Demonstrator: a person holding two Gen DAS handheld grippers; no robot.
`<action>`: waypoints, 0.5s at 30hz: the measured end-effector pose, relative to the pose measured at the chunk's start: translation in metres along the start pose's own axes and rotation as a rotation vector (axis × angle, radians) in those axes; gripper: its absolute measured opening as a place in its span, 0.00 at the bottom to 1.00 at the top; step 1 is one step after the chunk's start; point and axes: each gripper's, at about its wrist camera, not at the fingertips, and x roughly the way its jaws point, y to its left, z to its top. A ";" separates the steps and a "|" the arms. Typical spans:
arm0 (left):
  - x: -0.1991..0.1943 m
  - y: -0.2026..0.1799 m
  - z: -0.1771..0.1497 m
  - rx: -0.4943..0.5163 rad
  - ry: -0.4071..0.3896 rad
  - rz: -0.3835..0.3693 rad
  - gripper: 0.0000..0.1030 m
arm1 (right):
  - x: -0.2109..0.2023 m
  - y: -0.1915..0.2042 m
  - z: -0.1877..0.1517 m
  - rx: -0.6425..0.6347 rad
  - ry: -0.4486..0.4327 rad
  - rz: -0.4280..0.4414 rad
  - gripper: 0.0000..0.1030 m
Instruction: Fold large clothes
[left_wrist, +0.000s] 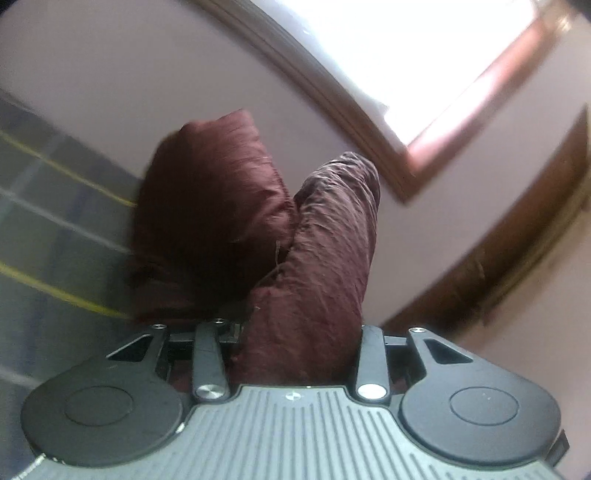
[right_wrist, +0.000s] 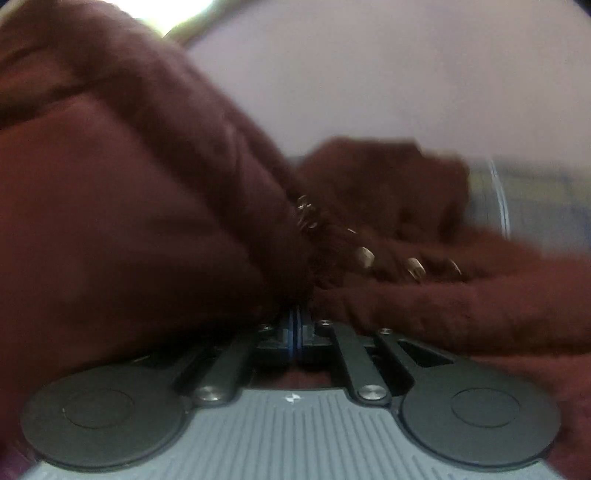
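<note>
While both tools hold the same garment aloft, presumably to shake it out and find edges before any fold is laid, the lot reads as follows. Item: dark maroon padded jacket of crinkled, slightly glossy woven shell (left_wrist: 321, 266), puffy and tube-like where a sleeve or rolled panel rises from the left gripper (left_wrist: 295, 354); its jaws stand part-way apart, wedged wide by the thick bundle of fabric filling the gap between them. A second rounded lobe of the same cloth bulges just beside the first, seam and loose thread showing. Item: right gripper (right_wrist: 295, 328), jaws drawn almost together on a thin edge of the jacket, blue-lined pads nearly touching; the cloth drapes over both sides of the tool and hides the fingertips. Item: row of small pale metal snap studs (right_wrist: 413, 266) along a placket, with a metal zip pull (right_wrist: 307, 216) near them. Surroundings: pale lilac wall (left_wrist: 110, 74), brown wood-framed window (left_wrist: 406, 55), checked blue-grey bedcover with yellow lines (left_wrist: 55, 206) below. Both views are blurred; the jacket appears lifted clear, though its lower end is hidden.
</note>
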 end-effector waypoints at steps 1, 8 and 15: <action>0.012 -0.007 -0.004 0.008 0.008 -0.017 0.39 | -0.002 -0.015 -0.002 0.089 -0.014 0.044 0.02; 0.052 -0.038 -0.029 0.139 -0.004 -0.082 0.39 | -0.033 -0.062 -0.006 0.377 -0.058 0.139 0.02; 0.082 -0.051 -0.054 0.160 0.030 -0.135 0.39 | -0.150 -0.111 -0.037 0.418 -0.219 0.075 0.09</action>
